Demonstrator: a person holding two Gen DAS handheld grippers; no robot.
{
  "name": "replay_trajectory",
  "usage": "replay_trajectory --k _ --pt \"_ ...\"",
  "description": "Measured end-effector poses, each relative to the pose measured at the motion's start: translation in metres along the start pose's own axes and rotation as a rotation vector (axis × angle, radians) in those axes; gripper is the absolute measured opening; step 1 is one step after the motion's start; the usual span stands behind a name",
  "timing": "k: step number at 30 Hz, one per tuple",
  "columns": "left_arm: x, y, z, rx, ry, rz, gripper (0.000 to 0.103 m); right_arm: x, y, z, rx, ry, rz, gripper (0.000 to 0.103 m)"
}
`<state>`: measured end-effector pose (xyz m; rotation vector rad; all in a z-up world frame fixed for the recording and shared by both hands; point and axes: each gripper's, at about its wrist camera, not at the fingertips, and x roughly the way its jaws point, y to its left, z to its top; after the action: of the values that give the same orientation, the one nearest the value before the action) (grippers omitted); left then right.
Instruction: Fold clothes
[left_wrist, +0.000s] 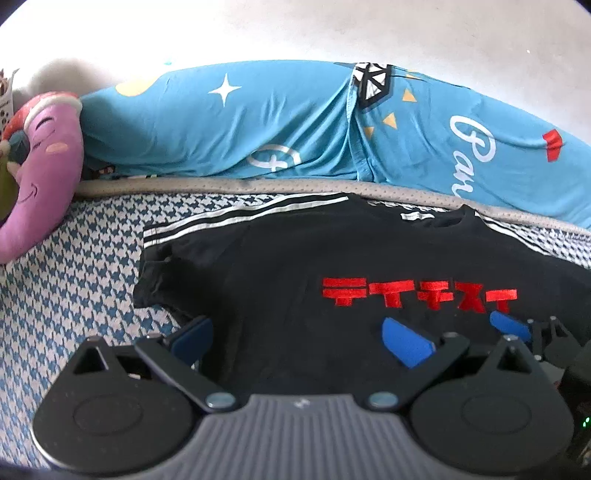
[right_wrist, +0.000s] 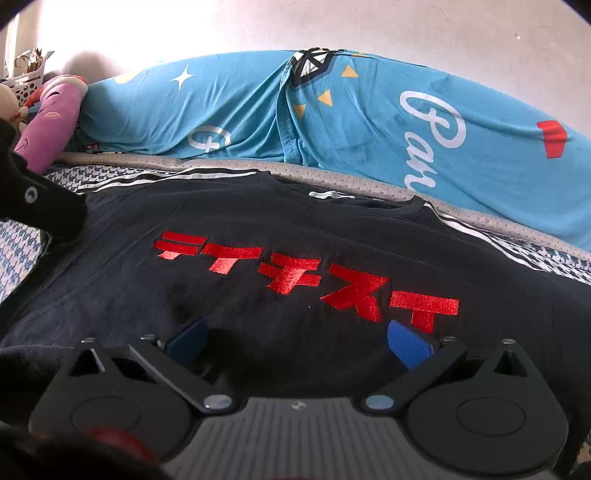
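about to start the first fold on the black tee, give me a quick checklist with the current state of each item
1. Black tee lies flat, front up, red lettering showing: ok.
2. Left claw open and holding nothing: ok.
3. Right claw open and holding nothing: ok.
4. Left sleeve with its white stripes spread out to the side: ok.
5. Right sleeve spread out: cannot tell, the right wrist view cuts it off at the frame edge.
6. Bottom hem straight: cannot tell, both claws hide the near part of the shirt.
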<state>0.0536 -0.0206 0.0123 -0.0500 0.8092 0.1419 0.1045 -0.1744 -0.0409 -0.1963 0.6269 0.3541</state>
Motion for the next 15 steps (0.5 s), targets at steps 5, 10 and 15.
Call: replay_trajectory --k 5,10,15 --pt "0.003 -0.007 -0.003 0.023 0.003 0.006 0.102 0.0 0.001 0.0 0.0 0.001 -0.001 0.103" --pt "0.005 -0.01 -0.003 0.027 0.004 0.008 0.102 0.0 0.001 0.0 0.0 0.001 -0.001 0.103" --pt "0.007 -0.013 -0.005 0.044 0.005 0.008 0.102 -0.001 0.002 0.0 0.0 0.002 -0.003 0.103"
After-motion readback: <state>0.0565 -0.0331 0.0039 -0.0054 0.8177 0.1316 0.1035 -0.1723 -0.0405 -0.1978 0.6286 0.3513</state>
